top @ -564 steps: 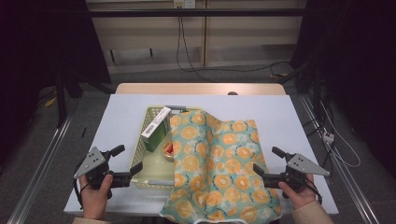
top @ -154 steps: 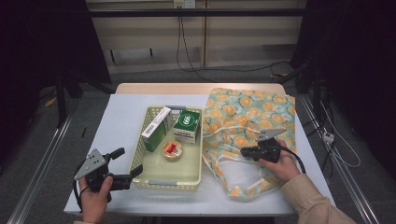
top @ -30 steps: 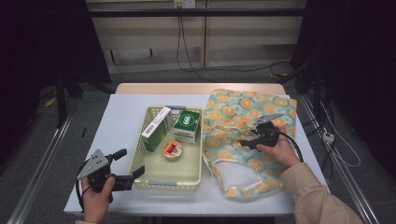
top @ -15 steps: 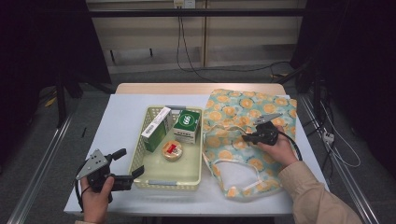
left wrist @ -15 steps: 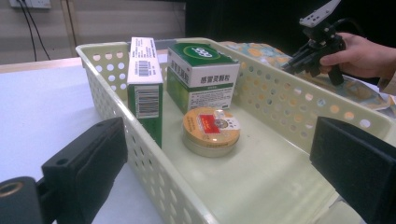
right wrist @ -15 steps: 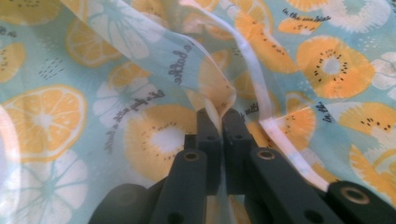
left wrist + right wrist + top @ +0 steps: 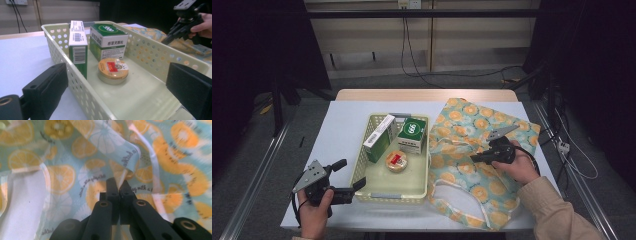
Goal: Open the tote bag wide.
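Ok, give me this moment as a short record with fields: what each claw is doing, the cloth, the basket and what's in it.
left claw: open, jaws astride the basket's near wall
right claw: shut on a fold of the cloth
cloth: orange-slice print, lying crumpled on the table to the right of the basket
basket: pale, perforated, uncovered
contents: tall green box, wider green box, round tin
table: white

Worktop evenly lit from above; surroundings dark. Soft shadows, no glare. Right gripper view motion-blurred at right; left gripper view's near jaws defocused.
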A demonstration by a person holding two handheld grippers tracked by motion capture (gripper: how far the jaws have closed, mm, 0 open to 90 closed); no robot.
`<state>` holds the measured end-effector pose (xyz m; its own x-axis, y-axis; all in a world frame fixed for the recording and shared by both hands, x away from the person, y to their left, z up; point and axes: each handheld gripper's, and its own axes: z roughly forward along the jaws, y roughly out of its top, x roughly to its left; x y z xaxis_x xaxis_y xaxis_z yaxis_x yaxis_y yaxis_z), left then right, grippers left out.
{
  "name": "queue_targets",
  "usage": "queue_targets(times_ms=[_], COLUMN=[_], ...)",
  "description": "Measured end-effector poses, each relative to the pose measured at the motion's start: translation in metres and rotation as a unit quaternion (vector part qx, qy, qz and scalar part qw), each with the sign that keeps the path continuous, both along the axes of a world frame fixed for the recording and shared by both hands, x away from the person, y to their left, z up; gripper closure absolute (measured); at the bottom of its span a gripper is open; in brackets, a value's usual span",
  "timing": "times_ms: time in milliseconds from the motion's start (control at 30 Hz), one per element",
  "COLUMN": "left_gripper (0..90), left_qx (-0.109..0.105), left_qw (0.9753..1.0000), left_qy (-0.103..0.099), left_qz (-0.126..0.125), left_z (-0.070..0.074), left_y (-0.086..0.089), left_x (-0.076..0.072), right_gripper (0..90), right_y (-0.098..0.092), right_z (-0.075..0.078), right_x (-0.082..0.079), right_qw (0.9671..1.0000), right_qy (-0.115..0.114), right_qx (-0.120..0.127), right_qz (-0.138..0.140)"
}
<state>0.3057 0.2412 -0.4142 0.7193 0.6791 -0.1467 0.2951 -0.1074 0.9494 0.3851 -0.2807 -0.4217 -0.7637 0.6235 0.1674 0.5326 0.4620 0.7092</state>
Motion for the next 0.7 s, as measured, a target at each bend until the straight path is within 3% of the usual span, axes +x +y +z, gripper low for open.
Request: queue_targets(times_ms=[200, 267, 467, 567, 700], left_gripper=[4.1, 4.1, 4.1, 4.1, 4.1], left_qx=[0.0, 0.0, -0.002, -0.002, -0.001], left_qw=[1.0, 1.0, 1.0, 1.0, 1.0], left_qy=[0.001, 0.001, 0.003, 0.003, 0.004], left_qz=[-0.003, -0.004, -0.002, -0.003, -0.002], left_z=[0.0, -0.001, -0.002, -0.002, -0.003], left_y=[-0.003, -0.003, -0.001, -0.001, 0.0], left_x=[0.001, 0.002, 0.003, 0.003, 0.003], right_gripper=[89.1, 88.4, 84.9, 80.3, 64.2], right_y=[-0.017, -0.019, -0.009, -0.006, -0.002], right_z=[0.005, 0.001, -0.015, -0.027, -0.036], right_x=[0.019, 0.027, 0.044, 0.05, 0.052], right_qw=[0.9974, 0.9967, 0.996, 0.9955, 0.9963], right_qy=[-0.022, -0.012, -0.034, -0.026, -0.022], right_qx=[0.035, 0.038, -0.014, -0.01, -0.001], right_qz=[-0.059, -0.07, -0.081, -0.091, -0.084])
